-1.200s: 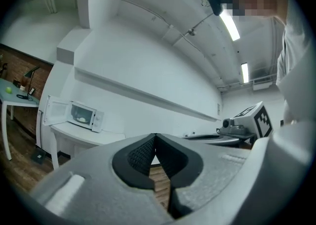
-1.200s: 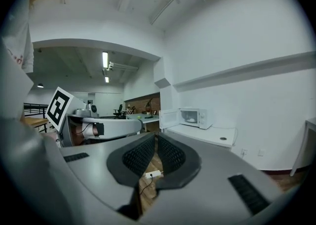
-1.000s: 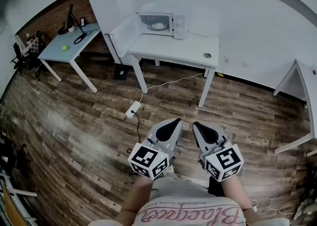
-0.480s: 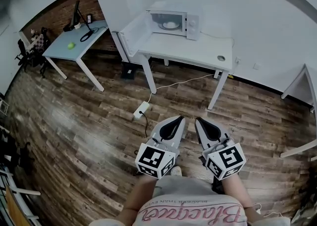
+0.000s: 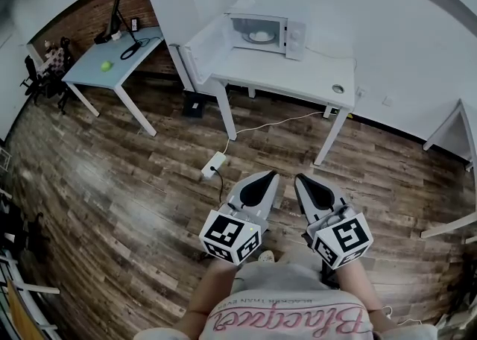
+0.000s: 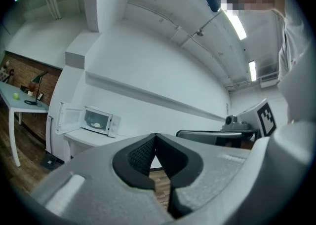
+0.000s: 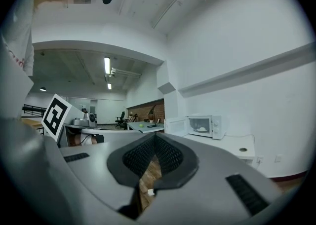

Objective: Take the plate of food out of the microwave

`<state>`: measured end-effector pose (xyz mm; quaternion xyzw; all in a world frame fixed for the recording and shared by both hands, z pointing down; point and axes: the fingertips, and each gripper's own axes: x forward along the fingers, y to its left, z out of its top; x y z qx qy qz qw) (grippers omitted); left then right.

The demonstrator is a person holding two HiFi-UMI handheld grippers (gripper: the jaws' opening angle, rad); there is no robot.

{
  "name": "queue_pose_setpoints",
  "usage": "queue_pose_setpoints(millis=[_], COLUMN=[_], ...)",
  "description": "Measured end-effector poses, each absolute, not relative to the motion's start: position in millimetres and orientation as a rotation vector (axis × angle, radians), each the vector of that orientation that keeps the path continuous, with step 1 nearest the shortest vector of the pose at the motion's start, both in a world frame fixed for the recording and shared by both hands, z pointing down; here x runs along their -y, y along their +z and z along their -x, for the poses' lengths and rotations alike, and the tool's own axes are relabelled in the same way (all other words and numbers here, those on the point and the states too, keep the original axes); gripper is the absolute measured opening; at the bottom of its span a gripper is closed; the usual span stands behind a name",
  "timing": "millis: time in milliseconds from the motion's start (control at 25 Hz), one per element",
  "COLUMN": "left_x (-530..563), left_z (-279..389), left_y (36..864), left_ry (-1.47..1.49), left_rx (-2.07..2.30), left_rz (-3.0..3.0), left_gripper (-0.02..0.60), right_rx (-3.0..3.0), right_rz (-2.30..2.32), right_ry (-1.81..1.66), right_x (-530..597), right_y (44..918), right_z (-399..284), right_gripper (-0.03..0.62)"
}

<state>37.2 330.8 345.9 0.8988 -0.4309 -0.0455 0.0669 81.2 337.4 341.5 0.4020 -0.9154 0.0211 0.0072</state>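
A white microwave (image 5: 270, 32) stands on a white table (image 5: 298, 81) far ahead, with its door (image 5: 198, 45) swung open to the left. Inside it lies a pale plate of food (image 5: 260, 36). Both grippers are held side by side over the wooden floor, well short of the table, pointing level toward it. The left gripper (image 5: 266, 177) is shut and empty. The right gripper (image 5: 302, 180) also has its tips together, with nothing in them. The left gripper view shows the microwave (image 6: 98, 120) small at the left; the right gripper view shows the microwave (image 7: 202, 126) small at the right.
A blue-grey desk (image 5: 112, 63) with a green ball (image 5: 106, 66) and a lamp stands left of the table. A power strip (image 5: 212, 165) and its cable lie on the floor ahead. Another white table (image 5: 462, 130) is at the right edge.
The person has walked toward the microwave table, which now sits a little larger and lower in the head view. Both grippers stay shut and side by side.
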Motion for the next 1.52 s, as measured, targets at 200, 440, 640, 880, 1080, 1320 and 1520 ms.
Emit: queue_pose_setpoints(millis=[200,440,640,880,1080,1320,1520], left_x=[-324.7,-316.0,-301.9,-279.8,-258.9,-230.2,-199.7], left_z=[-24.1,-8.5,-5.4,-0.1,2.7,-0.7,-3.8], left_y=[346.3,355.0,352.5,349.6,348.8,348.3,348.8], left_ry=[-0.210,-0.247,-0.229,-0.208,-0.183,-0.157,-0.141], left_rx=[1.307,1.325,1.364,1.376,1.380,1.352,1.353], left_rz=[-2.649,-2.579,-2.598,-2.623,-2.641,-2.675,-2.686], left_gripper=[0.005,0.005,0.005,0.005,0.005,0.005,0.005], right_rx=[2.901,2.892,2.891,2.898,2.886,2.878,2.867], right_rz=[-1.232,-1.194,-1.168,-1.150,-1.158,-1.169,-1.164], right_ry=[0.098,0.119,0.116,0.098,0.117,0.105,0.057], right_x=[-337.7,-331.5,-312.8,-287.9,-265.5,-235.0,-203.6], right_y=[342.9,353.3,357.2,354.4,358.4,357.0,353.8], right_z=[-76.0,-67.5,-61.4,-52.4,-51.5,-51.2,-51.1], right_gripper=[0.012,0.012,0.012,0.012,0.012,0.012,0.012])
